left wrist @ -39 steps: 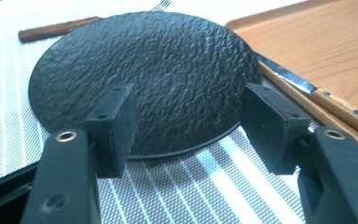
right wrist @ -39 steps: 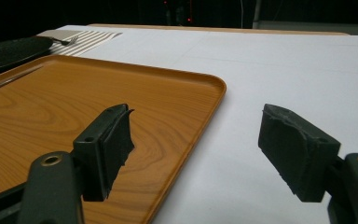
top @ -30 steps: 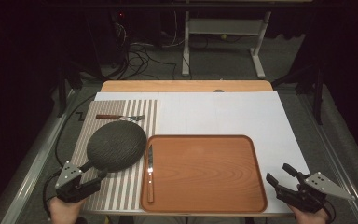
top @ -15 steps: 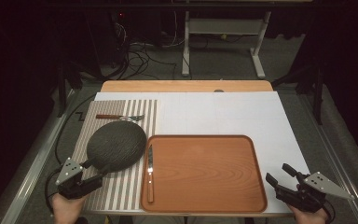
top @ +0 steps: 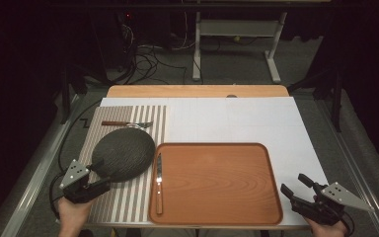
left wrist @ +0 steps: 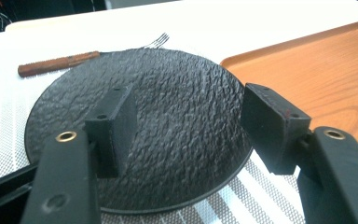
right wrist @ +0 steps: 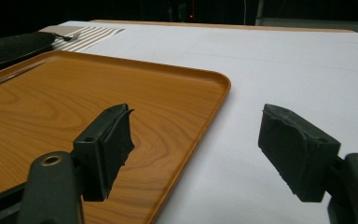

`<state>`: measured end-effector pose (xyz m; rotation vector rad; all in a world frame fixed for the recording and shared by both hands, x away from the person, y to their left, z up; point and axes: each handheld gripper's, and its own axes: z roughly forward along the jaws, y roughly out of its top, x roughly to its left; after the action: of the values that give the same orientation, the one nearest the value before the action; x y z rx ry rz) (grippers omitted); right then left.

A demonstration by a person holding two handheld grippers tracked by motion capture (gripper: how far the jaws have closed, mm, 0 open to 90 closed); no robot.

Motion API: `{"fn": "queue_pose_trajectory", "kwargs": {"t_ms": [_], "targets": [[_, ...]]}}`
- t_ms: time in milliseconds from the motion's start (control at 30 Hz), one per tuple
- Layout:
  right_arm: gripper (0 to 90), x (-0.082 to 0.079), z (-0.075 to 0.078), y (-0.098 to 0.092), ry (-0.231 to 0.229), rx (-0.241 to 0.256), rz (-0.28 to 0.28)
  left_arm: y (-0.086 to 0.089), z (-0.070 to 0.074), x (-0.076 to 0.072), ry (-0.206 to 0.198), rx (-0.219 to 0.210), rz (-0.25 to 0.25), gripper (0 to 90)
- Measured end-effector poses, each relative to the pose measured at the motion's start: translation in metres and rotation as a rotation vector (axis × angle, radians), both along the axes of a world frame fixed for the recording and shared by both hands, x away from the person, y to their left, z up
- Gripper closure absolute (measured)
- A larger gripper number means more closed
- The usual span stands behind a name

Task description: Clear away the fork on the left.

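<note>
Left claw [left wrist: 186,135] gapes at the plate's near rim

Round, dark, pebbled plate [top: 123,154] sits on the striped placemat [top: 128,197], touching nothing; right claw [top: 296,190] open too, over bare white tabletop [top: 237,121] beside the wooden tray [top: 217,182].

From the left hand-held gripper view I lose the plate's [left wrist: 168,126] near rim behind the pads [left wrist: 114,126], and the tray [left wrist: 317,70] runs off the right edge.

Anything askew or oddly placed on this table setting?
Yes: the knife lies inside the tray at its left edge, while the fork sits beyond the dark plate on the striped mat. Nothing looks spilled or damaged.
</note>
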<state>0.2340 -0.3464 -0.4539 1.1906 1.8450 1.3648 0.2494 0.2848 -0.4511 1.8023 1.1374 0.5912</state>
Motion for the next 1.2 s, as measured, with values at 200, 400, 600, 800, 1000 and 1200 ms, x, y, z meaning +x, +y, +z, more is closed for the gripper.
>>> {"fn": "queue_pose_trajectory", "kwargs": {"t_ms": [200, 400, 600, 800, 1000, 1200], "targets": [[26.0, -0.001, 0.000, 0.000, 0.006, 0.003, 0.001, -0.001, 0.005, 0.005, -0.013, -0.019, 0.000, 33.9], [26.0, -0.001, 0.000, 0.002, 0.007, -0.005, 0.007, -0.003, 0.009, 0.010, -0.027, -0.021, -0.009, 33.8], [26.0, 0.000, -0.001, 0.001, 0.011, -0.001, 0.007, -0.007, 0.013, 0.016, -0.038, -0.023, -0.013, 33.9], [26.0, 0.000, 0.000, 0.002, 0.011, -0.002, 0.011, -0.013, 0.015, 0.024, -0.036, -0.028, -0.034, 33.9], [26.0, 0.000, 0.000, 0.001, 0.013, -0.001, 0.011, -0.015, 0.017, 0.031, -0.043, -0.027, -0.029, 33.8], [26.0, 0.000, -0.001, 0.002, 0.017, -0.001, 0.006, -0.018, 0.018, 0.039, -0.042, -0.024, -0.033, 33.8]]}}
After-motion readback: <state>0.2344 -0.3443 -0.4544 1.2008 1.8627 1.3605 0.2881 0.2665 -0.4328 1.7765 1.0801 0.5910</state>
